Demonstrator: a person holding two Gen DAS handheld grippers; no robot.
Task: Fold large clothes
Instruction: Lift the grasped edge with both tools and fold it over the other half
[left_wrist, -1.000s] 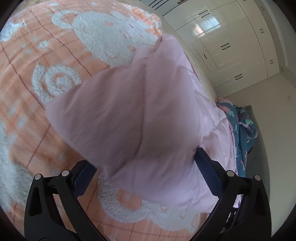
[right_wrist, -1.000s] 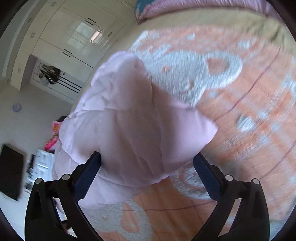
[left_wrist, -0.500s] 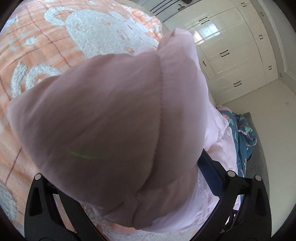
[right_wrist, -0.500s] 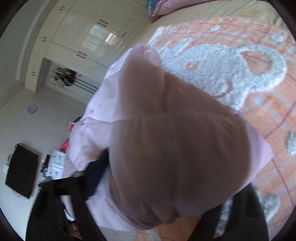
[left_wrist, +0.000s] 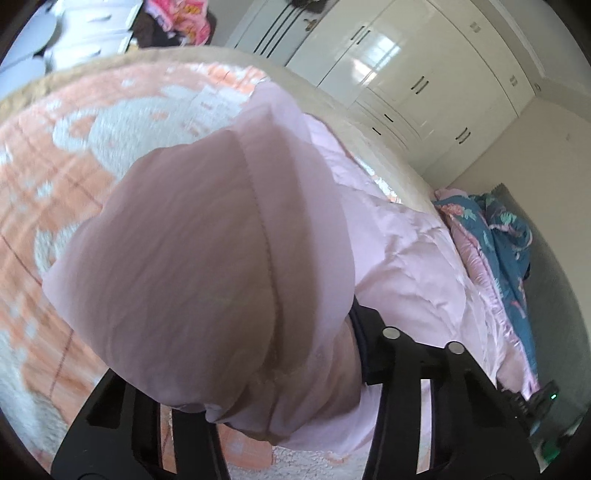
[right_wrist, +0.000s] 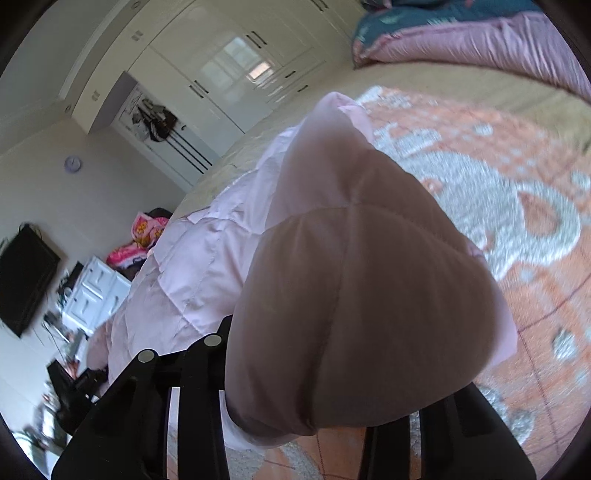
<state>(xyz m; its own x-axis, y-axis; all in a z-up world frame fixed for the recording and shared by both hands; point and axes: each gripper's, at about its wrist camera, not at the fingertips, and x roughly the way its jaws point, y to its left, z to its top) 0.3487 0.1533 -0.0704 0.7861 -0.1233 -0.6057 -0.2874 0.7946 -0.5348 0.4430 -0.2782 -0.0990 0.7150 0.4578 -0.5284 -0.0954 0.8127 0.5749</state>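
A pale pink quilted jacket lies on the bed's orange and white bear-pattern blanket. My left gripper is shut on one corner of the jacket, which bulges up over the fingers and hides their tips. My right gripper is shut on another corner of the same jacket, also bunched over its fingers. Both corners are lifted above the blanket. The rest of the jacket trails toward the bed's edge.
A blue floral quilt with pink lining lies on the bed beyond the jacket; it also shows in the right wrist view. White wardrobes line the wall. A TV and white drawers stand across the room.
Both grippers closed from open onto the jacket's corners and lifted them. The fabric rose and now fills more of each view, with more of the room showing.
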